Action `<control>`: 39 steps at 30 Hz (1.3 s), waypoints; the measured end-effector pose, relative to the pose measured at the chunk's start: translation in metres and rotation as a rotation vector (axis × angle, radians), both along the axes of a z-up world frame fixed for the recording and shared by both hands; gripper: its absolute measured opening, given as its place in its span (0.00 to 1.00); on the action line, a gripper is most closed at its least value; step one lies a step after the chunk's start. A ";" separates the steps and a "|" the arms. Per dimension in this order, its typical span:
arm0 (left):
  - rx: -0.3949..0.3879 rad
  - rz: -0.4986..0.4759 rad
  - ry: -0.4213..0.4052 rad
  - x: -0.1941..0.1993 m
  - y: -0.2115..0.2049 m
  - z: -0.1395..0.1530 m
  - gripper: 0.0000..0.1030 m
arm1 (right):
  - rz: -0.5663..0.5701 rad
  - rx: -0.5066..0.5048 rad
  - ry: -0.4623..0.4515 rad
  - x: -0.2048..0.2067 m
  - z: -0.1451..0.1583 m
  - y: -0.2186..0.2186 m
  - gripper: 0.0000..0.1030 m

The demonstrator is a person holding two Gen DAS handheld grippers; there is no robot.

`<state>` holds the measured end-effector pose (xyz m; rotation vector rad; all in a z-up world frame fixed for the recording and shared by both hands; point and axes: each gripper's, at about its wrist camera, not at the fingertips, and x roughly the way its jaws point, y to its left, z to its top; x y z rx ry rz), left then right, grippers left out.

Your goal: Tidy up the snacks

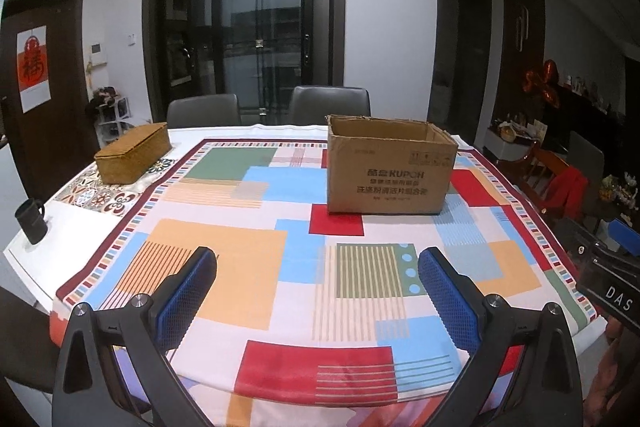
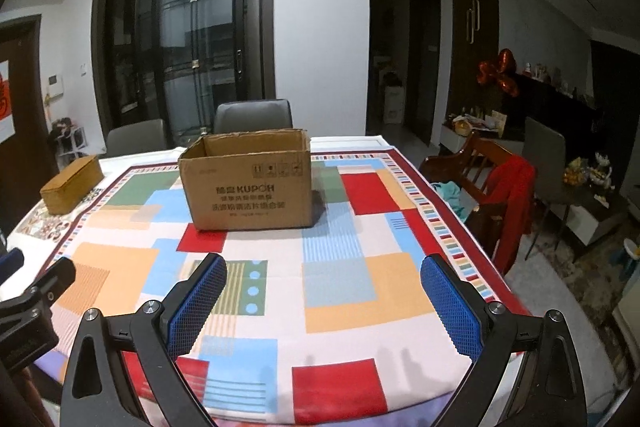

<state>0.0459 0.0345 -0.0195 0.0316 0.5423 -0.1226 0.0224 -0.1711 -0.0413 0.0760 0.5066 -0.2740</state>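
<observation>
An open brown cardboard box (image 1: 390,169) stands on the patterned tablecloth (image 1: 224,255), toward the far side; it also shows in the right wrist view (image 2: 248,183). Its inside is hidden from both cameras. No snacks are in view. My left gripper (image 1: 318,259) is open and empty, held above the near part of the table, well short of the box. My right gripper (image 2: 324,265) is open and empty too, near the front edge, to the right of the left one. The right gripper's body shows at the left wrist view's right edge (image 1: 608,267).
A woven lidded basket (image 1: 132,153) sits at the table's far left, also in the right wrist view (image 2: 72,183). A black mug (image 1: 31,221) stands at the left edge. Two grey chairs (image 1: 328,105) stand behind the table. A wooden chair with red cloth (image 2: 500,195) is at right.
</observation>
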 end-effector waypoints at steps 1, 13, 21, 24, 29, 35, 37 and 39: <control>0.001 0.001 -0.004 -0.002 0.000 0.001 1.00 | -0.003 0.003 -0.003 -0.001 0.001 -0.001 0.96; -0.002 0.017 -0.021 -0.010 0.003 0.004 1.00 | -0.015 0.029 -0.022 -0.011 0.003 -0.003 0.96; 0.001 0.010 -0.019 -0.011 0.000 0.004 1.00 | -0.018 0.042 -0.016 -0.010 0.002 -0.008 0.96; 0.003 0.009 -0.020 -0.011 0.001 0.004 1.00 | -0.019 0.043 -0.016 -0.010 0.002 -0.008 0.96; 0.002 0.009 -0.019 -0.011 0.001 0.004 1.00 | -0.020 0.043 -0.017 -0.010 0.002 -0.007 0.96; 0.002 0.009 -0.018 -0.011 0.000 0.004 1.00 | -0.020 0.043 -0.016 -0.010 0.002 -0.007 0.96; 0.002 0.009 -0.018 -0.012 0.000 0.004 1.00 | -0.020 0.043 -0.015 -0.010 0.001 -0.007 0.96; 0.003 0.009 -0.018 -0.011 0.000 0.004 1.00 | -0.021 0.044 -0.016 -0.010 0.001 -0.008 0.96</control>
